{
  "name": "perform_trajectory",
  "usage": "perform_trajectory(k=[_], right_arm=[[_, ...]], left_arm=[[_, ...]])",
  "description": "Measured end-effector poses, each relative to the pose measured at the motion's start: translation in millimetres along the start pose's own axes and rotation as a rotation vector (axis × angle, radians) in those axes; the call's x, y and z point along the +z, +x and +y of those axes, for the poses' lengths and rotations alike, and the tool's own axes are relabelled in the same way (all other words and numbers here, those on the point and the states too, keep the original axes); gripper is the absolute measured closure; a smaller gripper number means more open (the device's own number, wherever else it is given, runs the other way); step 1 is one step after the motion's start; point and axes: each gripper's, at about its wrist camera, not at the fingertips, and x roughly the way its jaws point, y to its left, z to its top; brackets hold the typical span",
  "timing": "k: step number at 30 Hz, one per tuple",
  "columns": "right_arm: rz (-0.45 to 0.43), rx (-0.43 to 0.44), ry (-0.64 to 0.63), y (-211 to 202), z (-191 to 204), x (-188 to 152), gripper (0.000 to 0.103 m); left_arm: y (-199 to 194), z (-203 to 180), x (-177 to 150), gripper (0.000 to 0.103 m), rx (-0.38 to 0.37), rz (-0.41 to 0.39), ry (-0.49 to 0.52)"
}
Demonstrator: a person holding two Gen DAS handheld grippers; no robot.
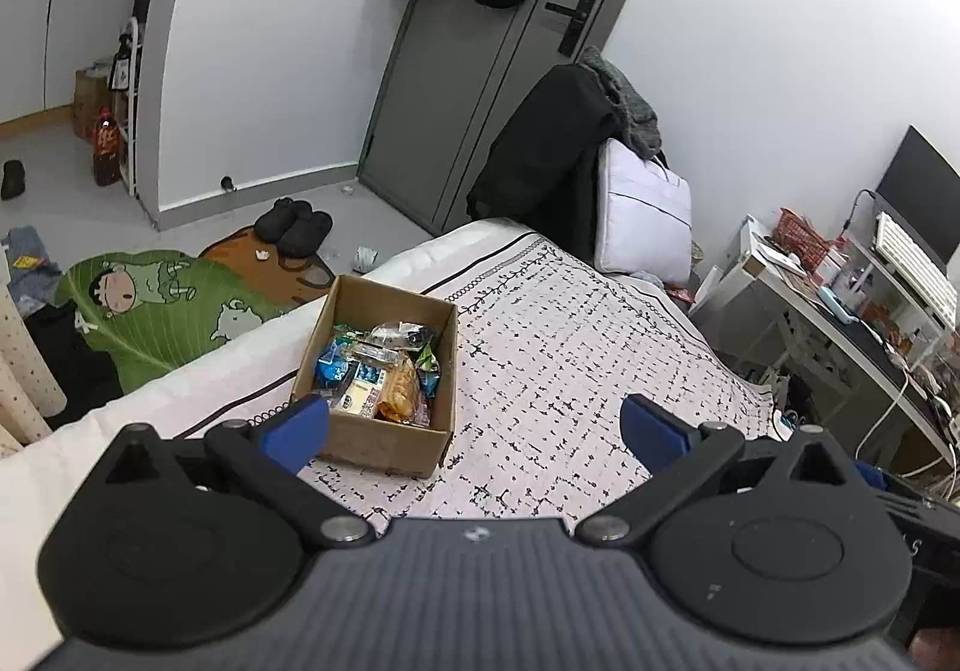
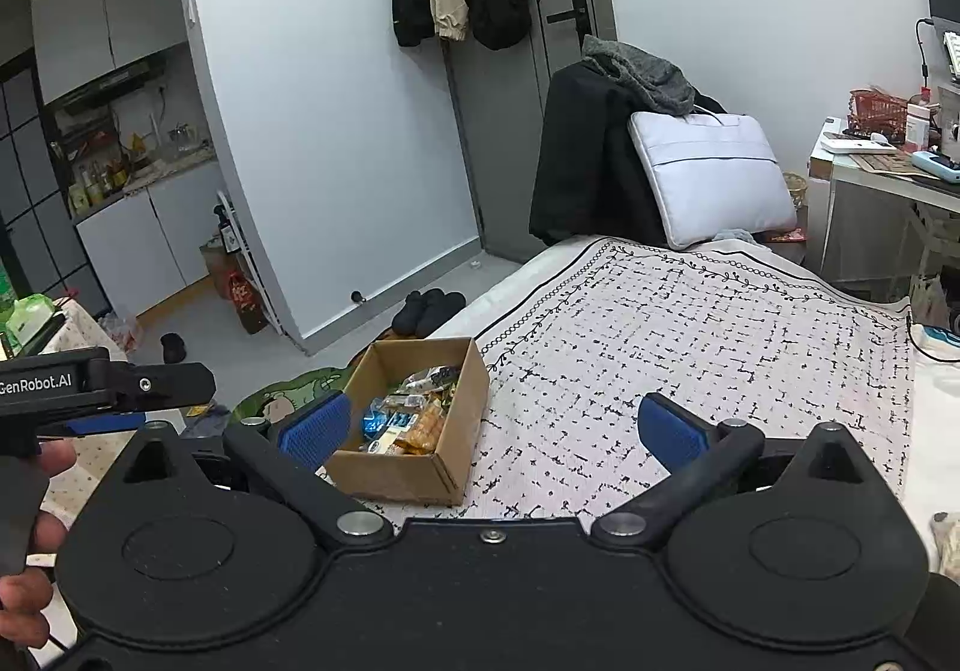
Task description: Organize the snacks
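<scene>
A brown cardboard box [image 1: 384, 440] [image 2: 396, 470] stands on the bed near its left edge, with several wrapped snacks [image 1: 384, 374] [image 2: 408, 422] inside it in blue, green, orange and clear packets. My left gripper [image 1: 474, 428] is open wide, held above and short of the box, its left blue fingertip [image 1: 297, 428] overlapping the box's near corner in the picture. My right gripper [image 2: 492, 431] is open too, nothing between its fingers, with the box ahead on its left. The left gripper's body shows at the left edge of the right wrist view, held by a hand [image 2: 36, 545].
The bed has a white cover with black marks [image 1: 570, 347] [image 2: 690, 347]. At its far end a chair holds dark clothes and a pale bag [image 2: 714, 179]. A cluttered desk [image 1: 852, 311] stands on the right. Slippers [image 1: 294, 227] and a green mat [image 1: 156, 311] lie on the floor on the left.
</scene>
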Motion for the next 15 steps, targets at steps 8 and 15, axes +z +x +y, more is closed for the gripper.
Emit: perform_trajectory(k=[8,15], right_arm=[[0.008,0.004,-0.007,-12.0,-0.2,-5.6,0.000],[0.005,0.007,-0.029,-24.5,3.0,-8.1,0.000]], left_arm=[[-14.3,-1.4,-10.0,0.000,0.005,-0.004,0.051],[-23.5,-4.1,-17.2,0.000,0.031,0.002,0.120]])
